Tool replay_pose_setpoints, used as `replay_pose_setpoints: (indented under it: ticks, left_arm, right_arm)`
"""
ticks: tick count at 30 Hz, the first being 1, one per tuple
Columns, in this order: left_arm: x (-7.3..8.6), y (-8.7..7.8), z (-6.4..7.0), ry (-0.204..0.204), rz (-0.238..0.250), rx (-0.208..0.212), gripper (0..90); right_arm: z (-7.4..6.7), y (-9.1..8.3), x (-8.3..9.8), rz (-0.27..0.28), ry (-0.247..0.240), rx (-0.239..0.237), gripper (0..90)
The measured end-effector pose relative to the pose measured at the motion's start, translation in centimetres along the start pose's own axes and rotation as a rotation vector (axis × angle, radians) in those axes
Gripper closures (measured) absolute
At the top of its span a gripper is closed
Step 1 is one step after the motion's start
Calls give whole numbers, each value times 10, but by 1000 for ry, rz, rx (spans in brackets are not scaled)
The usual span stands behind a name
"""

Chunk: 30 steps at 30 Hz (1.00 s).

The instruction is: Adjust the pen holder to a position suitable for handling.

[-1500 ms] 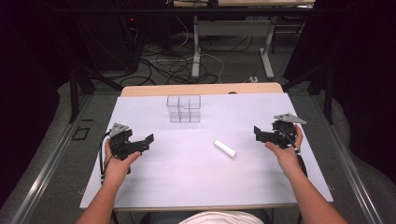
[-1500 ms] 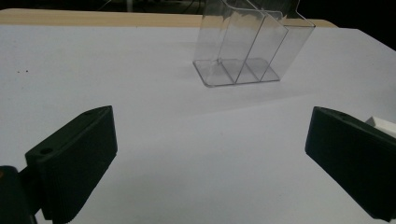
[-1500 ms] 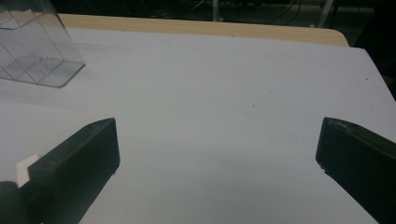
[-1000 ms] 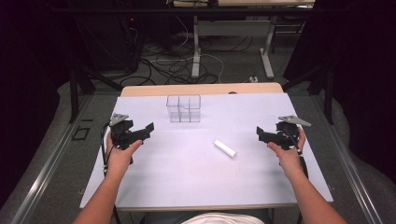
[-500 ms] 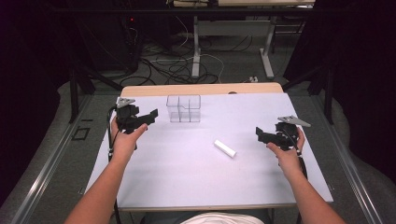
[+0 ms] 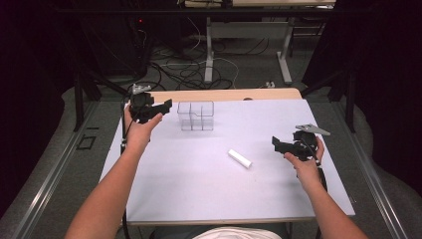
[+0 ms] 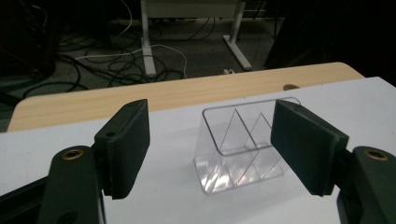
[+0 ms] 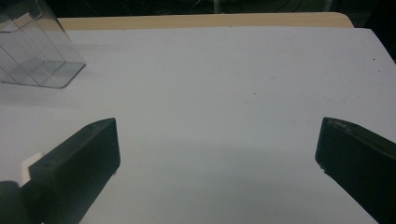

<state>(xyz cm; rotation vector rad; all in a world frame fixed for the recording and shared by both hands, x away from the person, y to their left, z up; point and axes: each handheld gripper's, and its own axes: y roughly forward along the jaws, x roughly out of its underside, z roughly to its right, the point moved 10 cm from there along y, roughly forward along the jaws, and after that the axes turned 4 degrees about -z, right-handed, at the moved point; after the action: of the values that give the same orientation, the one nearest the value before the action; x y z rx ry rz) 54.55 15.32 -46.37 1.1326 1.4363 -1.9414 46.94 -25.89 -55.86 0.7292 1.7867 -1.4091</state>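
Your left gripper (image 6: 161, 105) hangs at the counter's (image 6: 199, 189) far left corner, jaws apart with nothing between them though they have just been closing, pointed at the clear plastic divided box (image 6: 196, 115) just beside it. The small white cylinder (image 6: 240, 158) lies mid-counter, well apart from the box. Your right gripper (image 6: 276, 143) hovers near the right edge, jaws wide, empty.

Dim room, brightly lit white surface (image 6: 199, 179).
Surroundings fall into near black; the close tool views are soft, with faint glints on the clear plastic organizer (image 7: 243, 149).
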Motion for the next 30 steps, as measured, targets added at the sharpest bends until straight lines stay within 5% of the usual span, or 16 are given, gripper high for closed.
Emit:
replay_pose_setpoints:
  ticks: [9, 30]
  left_arm:
    - [-25, 13, 4, 60, -6, -29, 308]
    - [-23, 63, 7, 28, -126, -38, 457]
  right_arm:
    - [0, 0, 0, 1, 1, -3, 0]
    - [2, 0, 1, -1, 23, -7, 0]
